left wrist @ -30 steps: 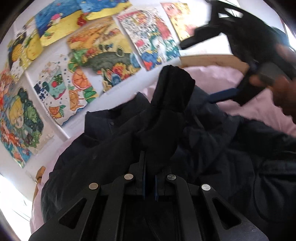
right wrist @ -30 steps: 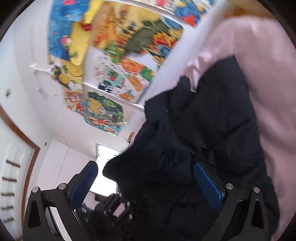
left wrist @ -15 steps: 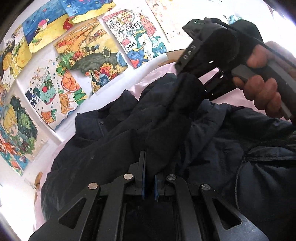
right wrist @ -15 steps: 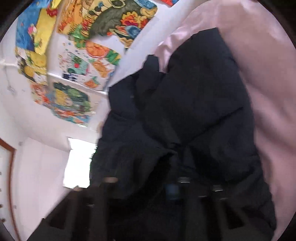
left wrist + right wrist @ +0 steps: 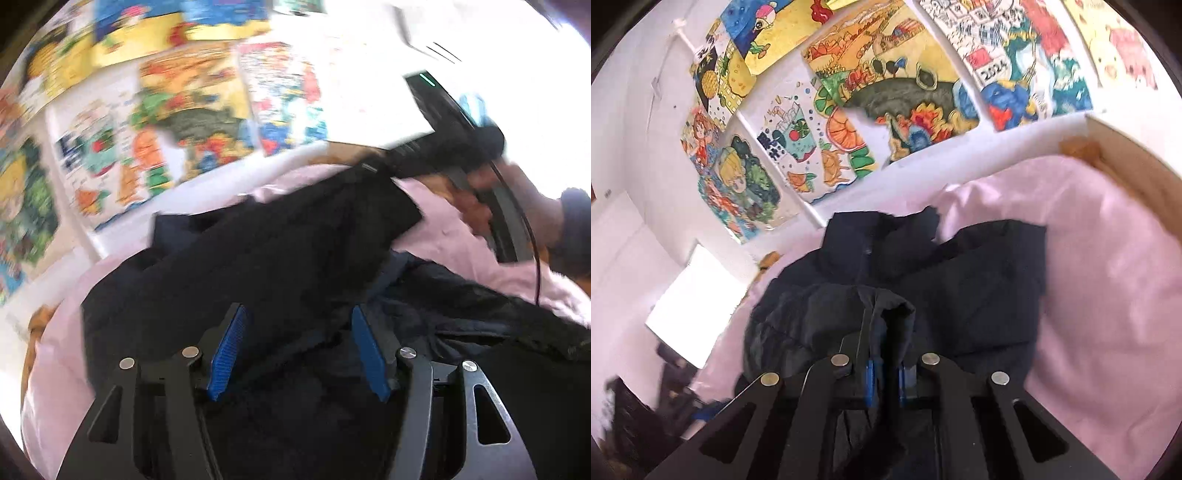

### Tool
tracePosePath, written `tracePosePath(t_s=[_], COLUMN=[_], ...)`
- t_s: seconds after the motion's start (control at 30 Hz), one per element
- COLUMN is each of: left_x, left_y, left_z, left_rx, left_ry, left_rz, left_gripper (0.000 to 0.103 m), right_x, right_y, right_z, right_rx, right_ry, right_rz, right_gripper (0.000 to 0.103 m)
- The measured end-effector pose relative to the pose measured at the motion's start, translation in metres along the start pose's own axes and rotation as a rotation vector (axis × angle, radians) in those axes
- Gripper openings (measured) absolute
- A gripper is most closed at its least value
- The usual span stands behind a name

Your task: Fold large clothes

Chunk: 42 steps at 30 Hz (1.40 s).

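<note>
While its blue pads (image 5: 226, 350) stand apart, having just been opening, the left gripper (image 5: 297, 347) hovers over a dark jacket (image 5: 280, 258) spread on a pink sheet (image 5: 436, 206), cloth lying between the pads but not pinched; further off, a hand (image 5: 476, 206) holds the right gripper (image 5: 373, 168) at the jacket's far edge. From the right wrist, that gripper (image 5: 884, 376) is closed on a raised fold of the jacket (image 5: 979, 291), its jaws having just closed, beneath bright drawings (image 5: 886, 85) on the white wall.
</note>
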<state>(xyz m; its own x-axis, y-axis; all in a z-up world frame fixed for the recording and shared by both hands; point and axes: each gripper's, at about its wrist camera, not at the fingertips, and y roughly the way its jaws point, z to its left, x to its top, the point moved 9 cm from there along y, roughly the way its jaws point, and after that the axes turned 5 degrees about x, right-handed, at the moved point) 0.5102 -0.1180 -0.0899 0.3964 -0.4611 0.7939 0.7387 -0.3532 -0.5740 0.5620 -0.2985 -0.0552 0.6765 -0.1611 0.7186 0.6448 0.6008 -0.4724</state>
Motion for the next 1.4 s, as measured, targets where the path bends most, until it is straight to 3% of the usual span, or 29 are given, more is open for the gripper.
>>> tracePosePath(t_s=[0.13,0.37,0.43,0.53,0.6,0.7,0.77,0.83,0.9,0.97,1.1,1.4], left_x=[-0.007,-0.05,-0.068,-0.089,-0.087,-0.065,-0.053,-0.045,-0.045,-0.05,-0.07,-0.092], left_y=[0.008,0.057,0.066,0.073,0.067,0.056,0.057,0.068,0.08,0.092,0.113,0.134], left_z=[0.077,0.18,0.19,0.187,0.185,0.178,0.164,0.143,0.125,0.116,0.112,0.112], left_rx=[0.224,0.4,0.392,0.351,0.362,0.334,0.267,0.206,0.203,0.216,0.233,0.216], left_ry=[-0.166,-0.407,-0.447,-0.491,-0.483,-0.447,-0.416,-0.345,-0.251,-0.183,-0.146,-0.13], left_rz=[0.051,0.228,0.291,0.331,0.321,0.238,0.202,0.22,0.269,0.306,0.373,0.387], left_gripper=[0.058,0.058,0.058,0.059,0.058,0.058,0.059,0.061,0.061,0.061,0.062,0.065], right_x=[-0.009,-0.032,-0.038,-0.04,-0.034,-0.021,-0.019,-0.026,-0.04,-0.053,-0.068,-0.083], right_y=[0.01,0.047,0.055,0.055,0.044,0.021,0.015,0.022,0.039,0.057,0.089,0.126], right_z=[-0.02,-0.047,-0.052,-0.059,-0.061,-0.047,-0.027,-0.002,0.017,0.024,0.004,-0.03], right_rx=[-0.113,-0.296,-0.356,-0.411,-0.461,-0.501,-0.464,-0.392,-0.314,-0.296,-0.362,-0.421], right_ry=[-0.053,-0.159,-0.213,-0.236,-0.243,-0.303,-0.356,-0.413,-0.461,-0.495,-0.535,-0.524], right_rz=[0.021,0.115,0.132,0.138,0.104,0.021,-0.005,0.019,0.08,0.143,0.225,0.282], right_gripper=[0.009,0.01,0.017,0.044,0.066,0.071,0.074,0.074,0.073,0.073,0.073,0.072])
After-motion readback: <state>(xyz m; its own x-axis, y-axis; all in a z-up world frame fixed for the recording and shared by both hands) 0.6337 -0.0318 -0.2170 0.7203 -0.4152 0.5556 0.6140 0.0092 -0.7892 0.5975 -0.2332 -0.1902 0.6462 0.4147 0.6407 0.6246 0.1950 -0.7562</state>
